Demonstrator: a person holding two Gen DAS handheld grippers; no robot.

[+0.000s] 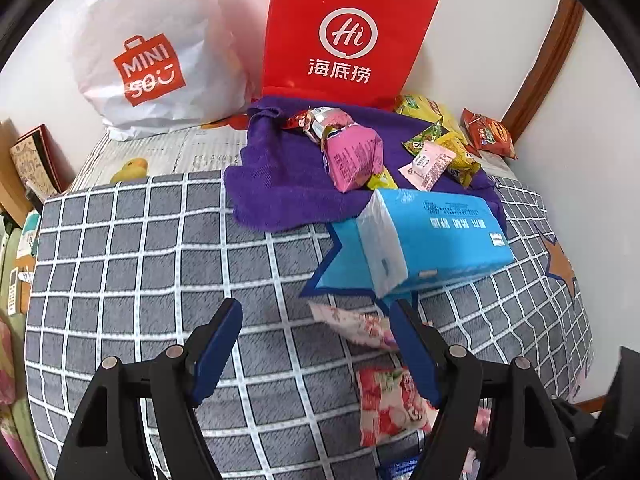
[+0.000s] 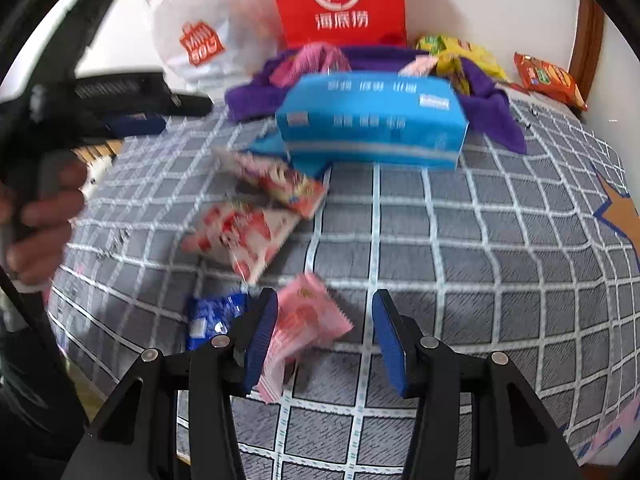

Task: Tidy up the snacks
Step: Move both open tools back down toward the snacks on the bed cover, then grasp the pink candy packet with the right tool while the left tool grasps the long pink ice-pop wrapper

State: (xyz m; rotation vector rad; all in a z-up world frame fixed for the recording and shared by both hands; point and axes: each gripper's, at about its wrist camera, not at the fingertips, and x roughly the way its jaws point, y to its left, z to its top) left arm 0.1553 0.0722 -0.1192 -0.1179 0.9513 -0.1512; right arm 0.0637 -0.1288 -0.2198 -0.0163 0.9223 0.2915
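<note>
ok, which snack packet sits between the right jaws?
The pale pink packet, lying against the left pad. The two red-and-white packets lie farther out toward the blue tissue pack; the blue packet lies outside the jaws.

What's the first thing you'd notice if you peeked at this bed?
The bright red paper bag stands against the wall at the back, beside a white plastic bag. In front of them a pile of colourful snack packets lies on a purple cloth, and a blue tissue pack sits on the grey checked bedsheet.
</note>
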